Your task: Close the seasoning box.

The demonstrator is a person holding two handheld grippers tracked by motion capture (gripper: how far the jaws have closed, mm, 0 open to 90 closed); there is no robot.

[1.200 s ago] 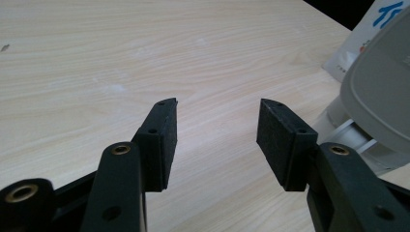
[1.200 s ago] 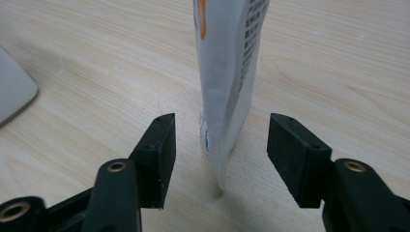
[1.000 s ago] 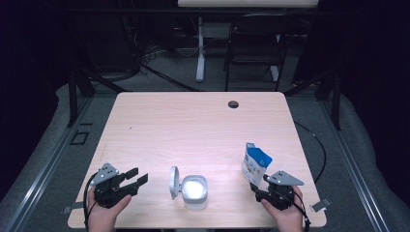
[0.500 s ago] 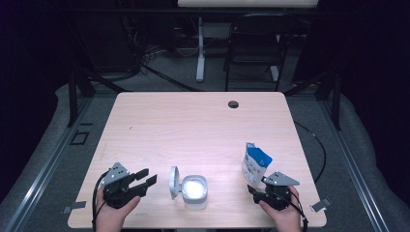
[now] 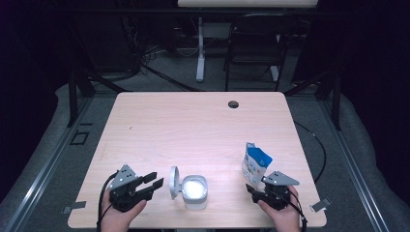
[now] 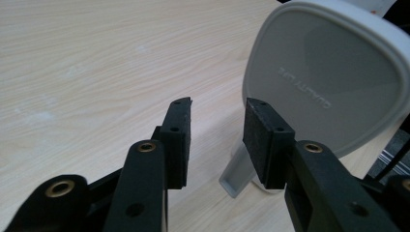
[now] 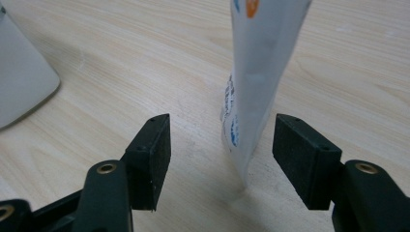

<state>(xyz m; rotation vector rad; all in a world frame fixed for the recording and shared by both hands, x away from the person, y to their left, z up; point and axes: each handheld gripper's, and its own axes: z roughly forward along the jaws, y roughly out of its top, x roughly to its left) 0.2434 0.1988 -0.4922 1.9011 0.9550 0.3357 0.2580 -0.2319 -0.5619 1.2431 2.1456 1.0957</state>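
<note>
L gripper (image 5: pixel 151 182) sits near table (image 5: pixel 193 125) front edge, just left of the white container (image 5: pixel 195 192). Its jaws are half-open, have just been closing, nothing betw them; tips point at the container's raised lid (image 6: pixel 324 77), close but not touching. R gripper (image 5: pixel 252 188) is at front right, jaws wide, blue-white pouch (image 7: pixel 256 72) standing upright just ahead of the gap, pads not on it.

Open white container (image 5: pixel 194 191), upright blue-white pouch (image 5: pixel 255 164)
</note>
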